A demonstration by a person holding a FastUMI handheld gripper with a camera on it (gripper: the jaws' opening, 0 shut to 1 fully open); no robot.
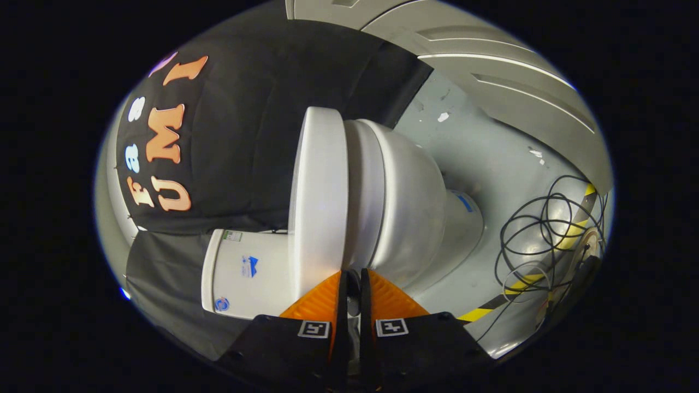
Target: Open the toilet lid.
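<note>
The view is rolled on its side. A white toilet stands on the floor, with its lid (pixel 319 196) lying down against the seat (pixel 363 191) above the bowl (pixel 412 213). The white tank (pixel 246 273) sits behind the lid, against the black cloth wall. My gripper (pixel 353 275) is right at the toilet's side rim, its tips at the seam where lid and seat meet. The fingers (pixel 322 300) stand almost together with only a thin slit between them. I cannot tell whether anything is pinched in that slit.
The pale grey floor (pixel 491 158) stretches beyond the bowl. A tangle of black and white cables (pixel 546 240) lies on it over a yellow-and-black tape strip (pixel 475 315). Grey panelled walls (pixel 491 71) rise past the floor.
</note>
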